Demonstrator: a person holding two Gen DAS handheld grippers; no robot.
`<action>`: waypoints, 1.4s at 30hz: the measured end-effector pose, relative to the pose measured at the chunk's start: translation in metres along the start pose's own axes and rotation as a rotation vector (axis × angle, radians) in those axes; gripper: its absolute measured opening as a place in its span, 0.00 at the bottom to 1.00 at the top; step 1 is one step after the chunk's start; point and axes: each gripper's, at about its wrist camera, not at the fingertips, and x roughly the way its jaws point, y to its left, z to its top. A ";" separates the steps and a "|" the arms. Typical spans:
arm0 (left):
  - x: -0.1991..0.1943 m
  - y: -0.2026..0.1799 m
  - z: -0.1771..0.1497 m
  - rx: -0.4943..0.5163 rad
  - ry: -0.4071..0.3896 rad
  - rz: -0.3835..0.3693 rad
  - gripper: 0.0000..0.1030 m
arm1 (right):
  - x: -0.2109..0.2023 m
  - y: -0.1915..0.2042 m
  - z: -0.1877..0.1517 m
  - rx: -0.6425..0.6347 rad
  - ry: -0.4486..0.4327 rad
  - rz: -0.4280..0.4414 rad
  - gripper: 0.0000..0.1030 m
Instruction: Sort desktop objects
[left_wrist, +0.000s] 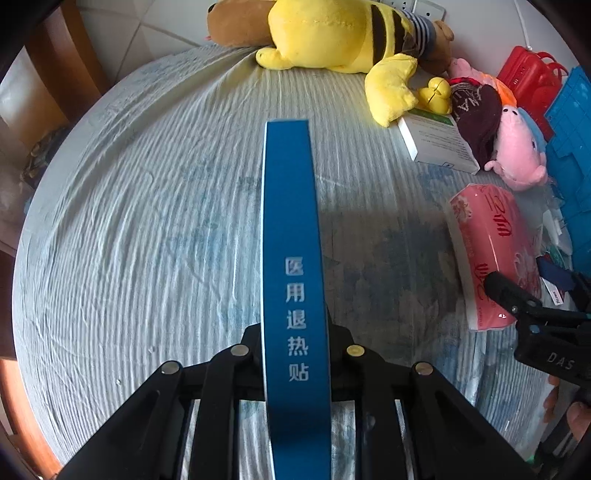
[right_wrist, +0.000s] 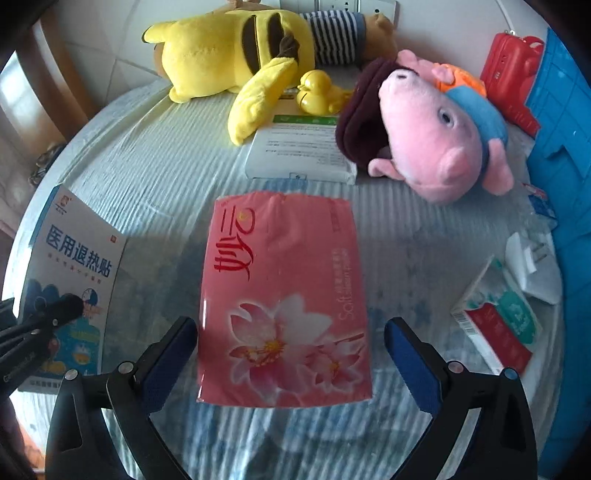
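My left tongs (left_wrist: 295, 347) clamped the blue box (left_wrist: 291, 229) edge-on near one end, so it could pivot loose, while my right tongs (right_wrist: 290, 343) gaped astride the pink tissue pack (right_wrist: 282, 295).

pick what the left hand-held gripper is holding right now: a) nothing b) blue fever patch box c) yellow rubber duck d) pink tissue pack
b: the left hand-held gripper is shut on the thin edge of the blue fever patch box, while the pink tissue pack lies on the cloth between the fingers of the open right hand-held gripper.
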 end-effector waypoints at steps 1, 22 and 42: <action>0.000 -0.001 -0.001 -0.004 0.002 0.001 0.17 | 0.003 -0.001 -0.001 -0.001 0.005 0.009 1.00; -0.146 -0.053 -0.018 0.171 -0.288 -0.176 0.17 | -0.191 0.000 -0.044 0.024 -0.291 -0.036 0.81; -0.247 -0.178 -0.106 0.125 -0.449 -0.163 0.17 | -0.331 -0.104 -0.114 -0.077 -0.463 -0.041 0.81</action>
